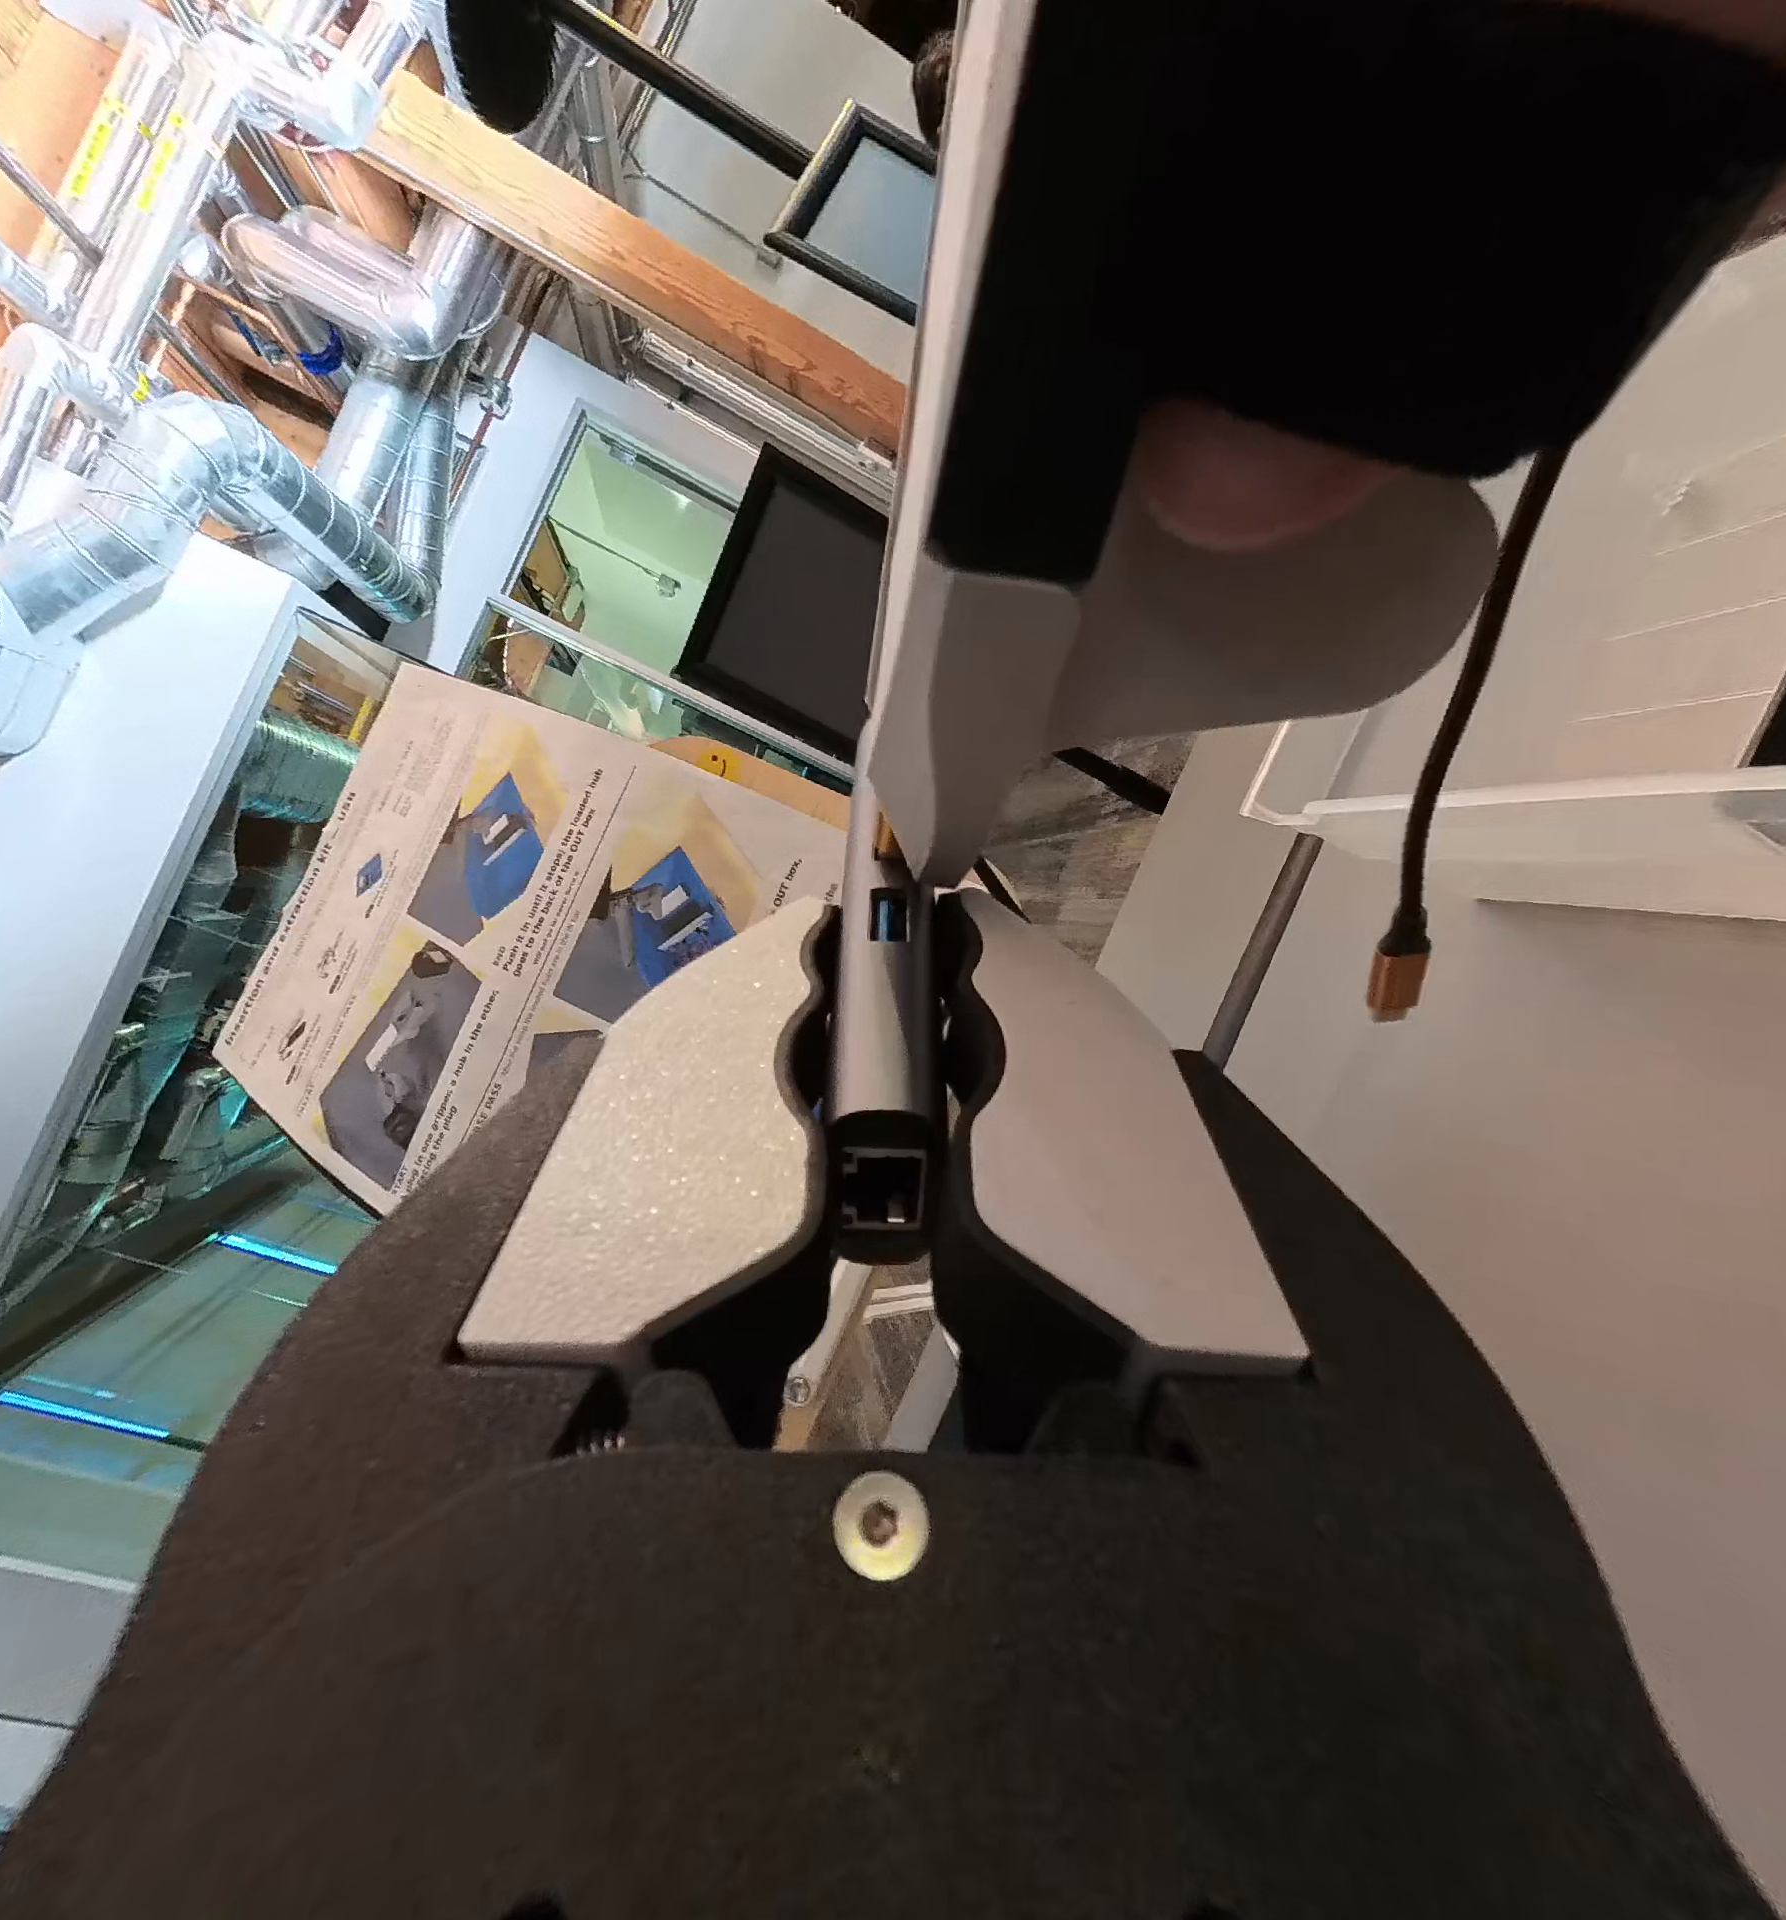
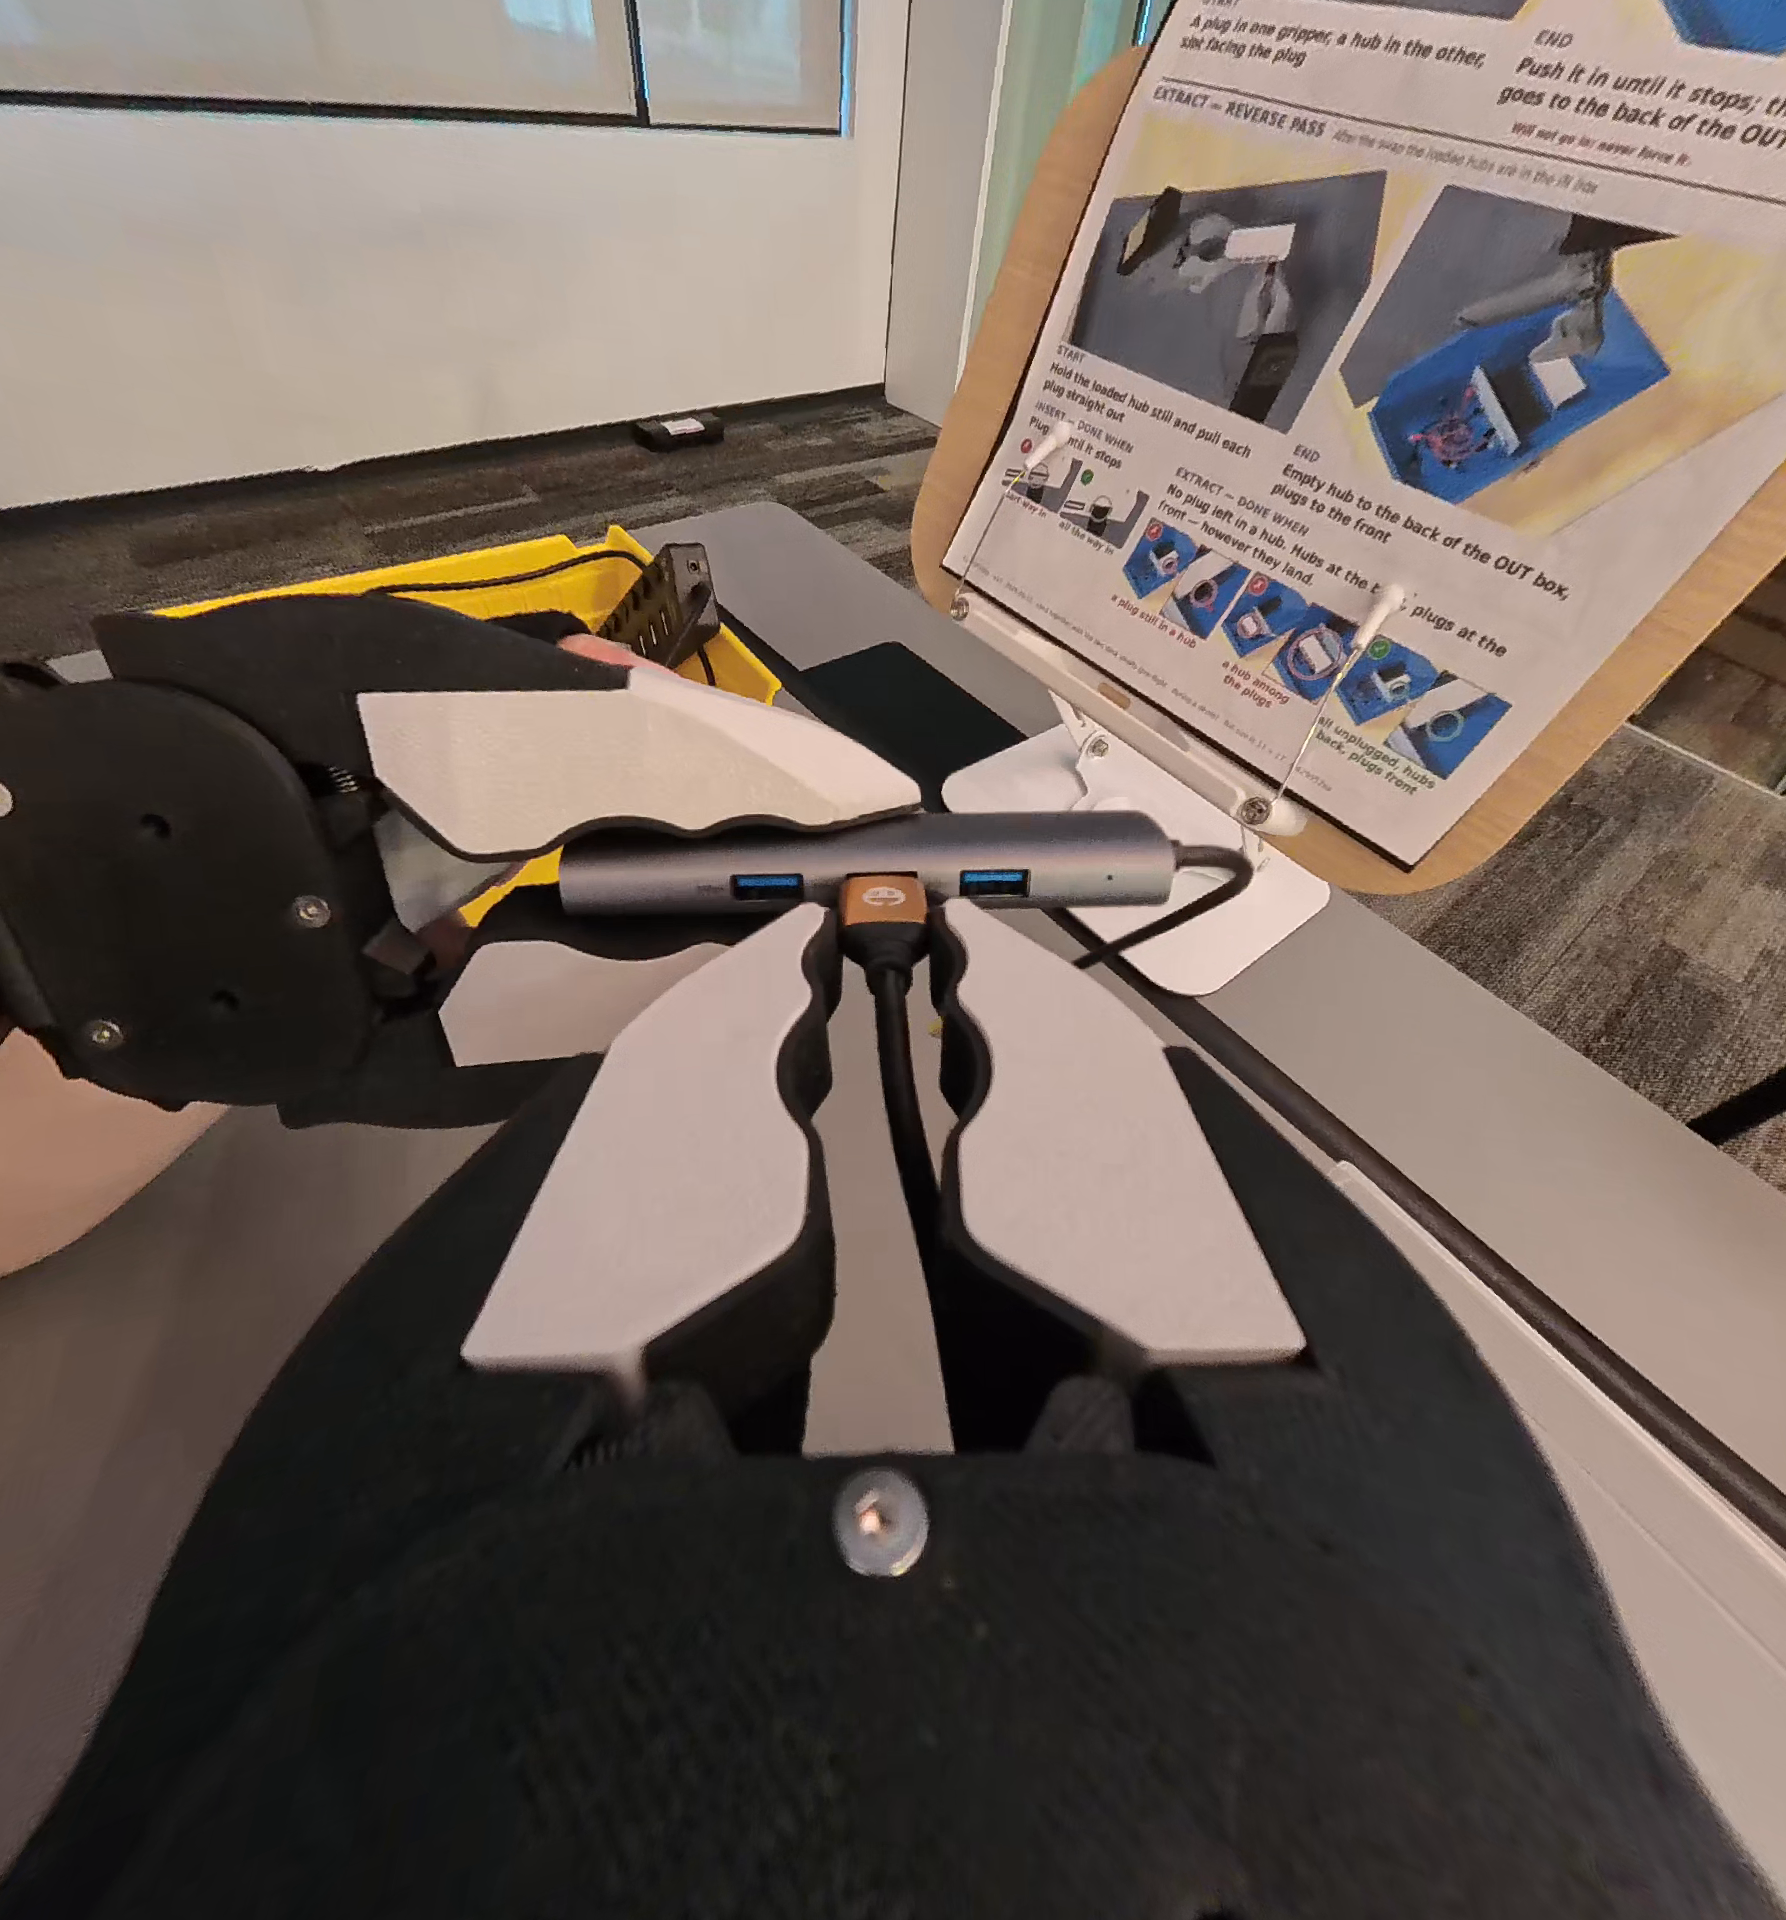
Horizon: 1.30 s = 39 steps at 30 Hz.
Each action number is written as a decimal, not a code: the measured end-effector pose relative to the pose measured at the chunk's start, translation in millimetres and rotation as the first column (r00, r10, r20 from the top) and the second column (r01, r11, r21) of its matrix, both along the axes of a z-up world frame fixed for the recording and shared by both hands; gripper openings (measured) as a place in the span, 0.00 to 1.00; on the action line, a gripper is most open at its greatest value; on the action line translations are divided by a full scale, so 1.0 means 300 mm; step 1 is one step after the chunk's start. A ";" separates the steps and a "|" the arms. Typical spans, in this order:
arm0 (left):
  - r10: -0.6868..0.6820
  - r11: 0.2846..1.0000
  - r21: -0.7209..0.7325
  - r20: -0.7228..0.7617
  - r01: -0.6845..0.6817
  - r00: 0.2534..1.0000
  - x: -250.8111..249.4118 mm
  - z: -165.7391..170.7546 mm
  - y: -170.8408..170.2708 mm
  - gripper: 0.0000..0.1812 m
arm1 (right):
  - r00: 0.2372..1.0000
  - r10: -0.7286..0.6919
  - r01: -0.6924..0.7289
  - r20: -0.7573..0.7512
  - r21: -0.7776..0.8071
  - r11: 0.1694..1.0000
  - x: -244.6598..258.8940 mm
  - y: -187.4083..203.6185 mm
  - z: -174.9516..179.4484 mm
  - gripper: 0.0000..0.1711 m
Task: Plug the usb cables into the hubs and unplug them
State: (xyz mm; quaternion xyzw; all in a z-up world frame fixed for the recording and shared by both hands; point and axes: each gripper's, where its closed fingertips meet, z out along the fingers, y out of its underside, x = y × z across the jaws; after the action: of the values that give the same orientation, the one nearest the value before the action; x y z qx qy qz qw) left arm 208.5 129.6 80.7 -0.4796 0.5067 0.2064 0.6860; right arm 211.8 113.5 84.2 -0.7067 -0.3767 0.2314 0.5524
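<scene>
Right gripper (image 2: 881,935): fingers closed on the bronze plug (image 2: 878,902) — black cable (image 2: 897,1081) runs back between them.
Plug: seated in the hub's middle port, blue ports either side.
Left gripper (image 1: 884,997): clamped on the grey hub (image 2: 868,868), held in the air above the worktop (image 2: 1491,1122).
Bin (image 2: 515,592): yellow, at the worktop's far edge — behind the left gripper.
Sheet (image 2: 1388,416): on a stand, far right.
</scene>
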 end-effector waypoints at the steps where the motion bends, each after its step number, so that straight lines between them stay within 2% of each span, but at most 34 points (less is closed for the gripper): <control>1: 0.000 1.000 -0.002 0.000 0.000 1.000 0.001 -0.001 0.000 0.09 | 1.000 0.001 -0.001 0.003 -0.002 1.000 0.001 0.000 -0.002 0.10; 4: 0.004 1.000 -0.001 -0.008 -0.004 1.000 0.002 -0.009 0.005 0.09 | 1.000 0.006 -0.006 0.004 -0.016 1.000 0.001 -0.001 -0.007 0.13; 12: 0.007 1.000 0.021 -0.018 -0.006 1.000 0.006 -0.006 0.002 0.09 | 0.999 0.001 -0.003 -0.053 -0.039 0.999 0.007 0.005 0.005 0.12; 13: 0.009 1.000 0.017 -0.021 -0.008 1.000 0.008 -0.009 0.002 0.09 | 0.999 0.010 -0.012 -0.050 -0.043 0.999 0.006 0.003 0.002 0.10; 16: 0.001 1.000 0.004 -0.026 0.000 1.000 0.014 -0.022 0.005 0.09 | 1.000 0.003 -0.003 -0.003 -0.037 0.999 0.014 0.005 -0.013 0.10; 26: 0.002 1.000 -0.003 -0.007 -0.002 1.000 0.024 -0.030 0.013 0.10 | 1.000 -0.026 0.027 0.017 -0.055 0.998 0.027 0.011 -0.021 0.10; 36: -0.007 1.000 -0.018 0.000 0.007 1.000 0.028 -0.039 0.016 0.10 | 0.992 -0.116 0.119 0.059 -0.065 0.991 0.034 0.010 -0.030 0.10; 39: -0.016 1.000 -0.016 -0.006 0.015 1.000 0.032 -0.041 0.012 0.10 | 0.994 -0.090 0.094 0.056 -0.084 0.992 0.037 0.005 -0.033 0.10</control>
State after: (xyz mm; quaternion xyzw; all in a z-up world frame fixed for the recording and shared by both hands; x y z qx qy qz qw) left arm 218.0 133.1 68.4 -0.4805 0.5142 0.1985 0.6822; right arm 222.8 114.9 74.3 -0.7523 -0.3478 0.2033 0.5214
